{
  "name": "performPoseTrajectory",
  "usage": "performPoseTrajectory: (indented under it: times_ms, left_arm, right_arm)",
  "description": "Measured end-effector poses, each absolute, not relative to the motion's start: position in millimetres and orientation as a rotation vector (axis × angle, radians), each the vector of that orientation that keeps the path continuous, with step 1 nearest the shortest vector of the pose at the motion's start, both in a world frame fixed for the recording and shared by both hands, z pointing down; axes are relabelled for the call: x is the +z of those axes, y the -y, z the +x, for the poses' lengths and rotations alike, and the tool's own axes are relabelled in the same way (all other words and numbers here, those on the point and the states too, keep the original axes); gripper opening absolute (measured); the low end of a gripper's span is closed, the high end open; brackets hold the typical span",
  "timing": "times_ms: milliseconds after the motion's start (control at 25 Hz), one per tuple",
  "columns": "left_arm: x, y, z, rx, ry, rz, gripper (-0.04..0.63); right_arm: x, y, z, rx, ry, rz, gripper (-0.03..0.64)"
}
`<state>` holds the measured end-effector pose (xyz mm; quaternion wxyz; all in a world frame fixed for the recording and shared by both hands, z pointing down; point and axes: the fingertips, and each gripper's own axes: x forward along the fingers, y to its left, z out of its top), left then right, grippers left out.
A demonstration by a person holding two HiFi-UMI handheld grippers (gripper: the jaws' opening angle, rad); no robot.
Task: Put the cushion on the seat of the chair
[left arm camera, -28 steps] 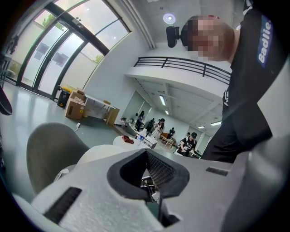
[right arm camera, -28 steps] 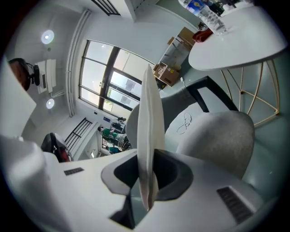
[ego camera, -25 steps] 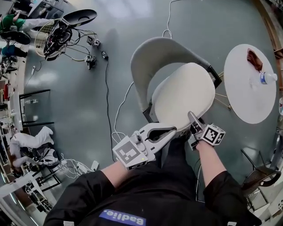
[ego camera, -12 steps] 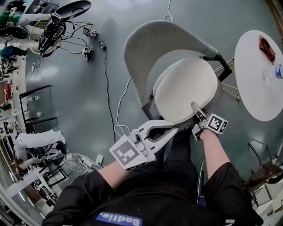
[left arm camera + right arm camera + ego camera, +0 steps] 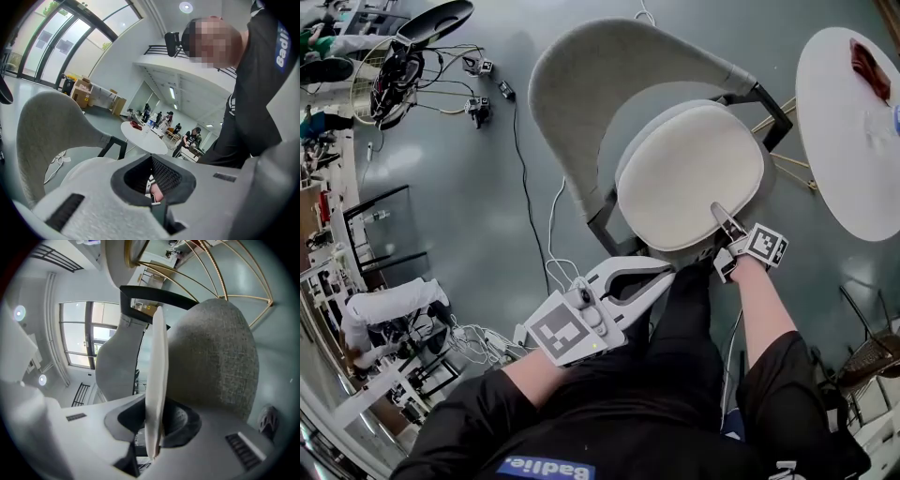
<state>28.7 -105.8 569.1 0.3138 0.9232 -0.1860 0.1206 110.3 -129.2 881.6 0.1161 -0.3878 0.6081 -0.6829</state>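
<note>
A cream round cushion lies over the seat of the grey shell chair. My right gripper is shut on the cushion's near right edge. In the right gripper view the cushion stands edge-on between the jaws of the right gripper, against the grey seat fabric. My left gripper sits just below the cushion's near edge, jaws together, nothing seen between them. In the left gripper view the left gripper has the cushion and the chair back beyond it.
A round white table stands right of the chair with a red thing on it. Cables trail over the floor left of the chair, with gear at the far left. A dark chair is at the lower right.
Both grippers have come down with the cushion, which now lies lower over the seat. The right gripper has rolled a little. Its grip on the cushion is unchanged.
</note>
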Motion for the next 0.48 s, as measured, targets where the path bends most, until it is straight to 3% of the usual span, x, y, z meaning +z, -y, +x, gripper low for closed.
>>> performPoseTrajectory:
  times_ms: [240,400,480]
  left_arm:
    - [583,91,37,0.356,0.469,2.42,0.015]
    - [583,84,41,0.369,0.467,2.413,0.015]
    - [583,80,43,0.368,0.466,2.416,0.015]
  right_arm:
    - [913,121,120,-2.042,-1.728,-1.153,0.077]
    - [916,119,124,-2.04,-1.715,-1.132,0.186]
    - [916,116,127,-2.028,-1.714,-1.126,0.193]
